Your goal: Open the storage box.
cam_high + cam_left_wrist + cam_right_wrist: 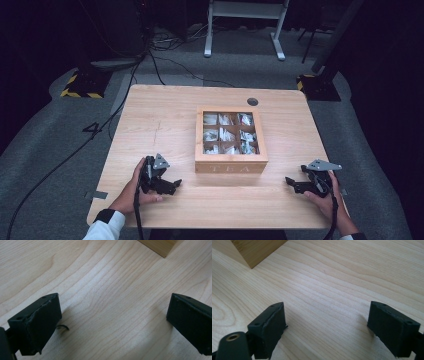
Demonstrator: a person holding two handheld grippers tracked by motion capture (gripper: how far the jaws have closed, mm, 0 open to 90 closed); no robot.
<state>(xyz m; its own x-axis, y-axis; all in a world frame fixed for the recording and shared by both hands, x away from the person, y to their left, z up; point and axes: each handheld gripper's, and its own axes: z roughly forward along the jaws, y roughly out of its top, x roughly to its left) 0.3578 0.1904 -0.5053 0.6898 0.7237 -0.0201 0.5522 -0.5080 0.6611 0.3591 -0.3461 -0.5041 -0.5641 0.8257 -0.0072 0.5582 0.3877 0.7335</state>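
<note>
A wooden tea box (230, 142) marked TEA stands shut at the table's middle; through its glass lid I see several compartments of tea bags. My left gripper (172, 186) rests on the table to the box's lower left, held in a hand, jaws pointing right. In the left gripper view the left gripper (113, 322) stands wide open over bare wood, a corner of the box (160, 246) ahead. My right gripper (291, 183) rests at the box's lower right, jaws pointing left. In the right gripper view the right gripper (327, 332) is open and empty, the box corner (254, 250) at upper left.
The light wooden table (165, 120) has a round cable hole (252, 101) behind the box. Cables run over the grey floor beyond the far edge, near a white stand (245, 27) and yellow-black striped bases (82, 85).
</note>
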